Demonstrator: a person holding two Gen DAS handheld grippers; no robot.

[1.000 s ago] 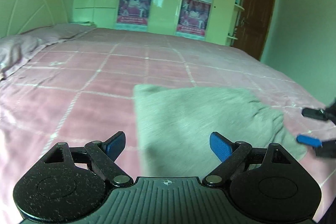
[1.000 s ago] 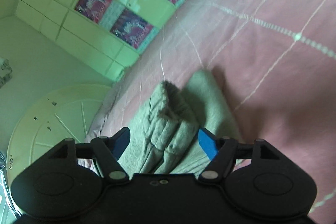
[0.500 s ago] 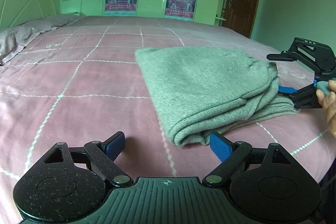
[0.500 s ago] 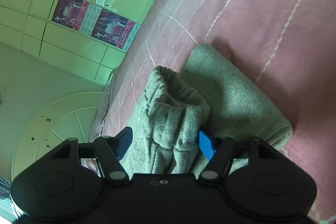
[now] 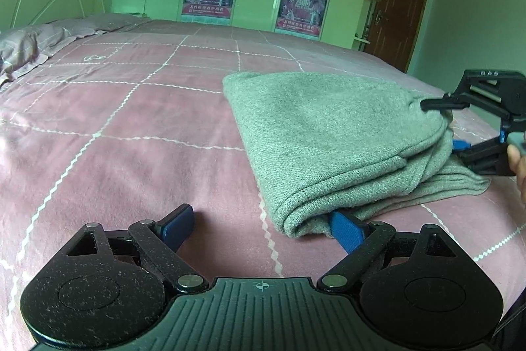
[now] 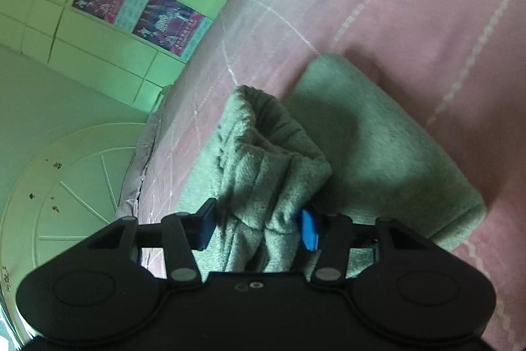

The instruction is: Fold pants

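Pants [image 5: 328, 134], grey and folded, lie on the pink bed [image 5: 131, 127] toward its right edge. We see the left gripper [image 5: 263, 226] with jaws apart, one pad tucked under the near fold; right gripper [image 6: 258, 229] jaws clamp the bunched cloth.

The left tool [image 5: 263, 226] stands wide open over the pink bedspread [image 5: 131, 134], its right pad slipped under the near corner of the folded grey pants [image 5: 328, 134]. Far right, the right tool [image 5: 466, 134] meets the pants' bunched edge.
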